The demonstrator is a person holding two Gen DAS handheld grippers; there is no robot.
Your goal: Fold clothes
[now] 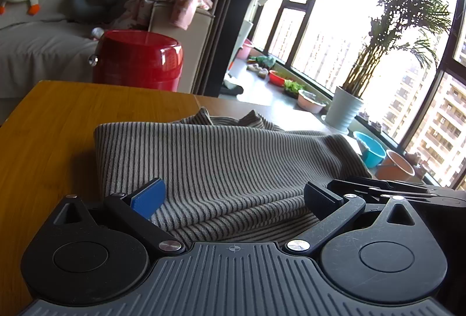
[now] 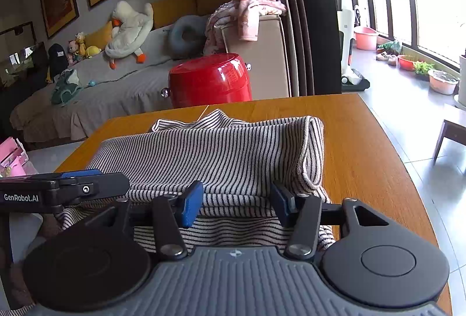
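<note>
1. A striped garment, beige with thin dark lines, lies folded on the wooden tabletop; in the right wrist view it reaches from the near edge toward the far edge.
2. Its fold forms a rounded edge toward the tabletop's right side, and a loose part, perhaps a collar or sleeve, peeks out behind the fold near the far edge.
3. The left gripper hovers low over the near part of the garment; its jaws stand spread wide, with cloth lying between the blue pads but no pad pressing on it.
4. The right gripper sits over the near edge of the garment; its jaws are partly apart, with layered cloth between them. The pads appear clear of the fabric, though the view is too tight to be sure whether the cloth brushes them.
5. In the right wrist view the left gripper's black body shows at the left, beside the garment near the tabletop's left edge.
6. Beyond the tabletop's far edge stands a glossy red barrel stool, and behind it a sofa with a plush goose and pink clothes draped over its arm.
7. A potted palm stands by the window.
</note>
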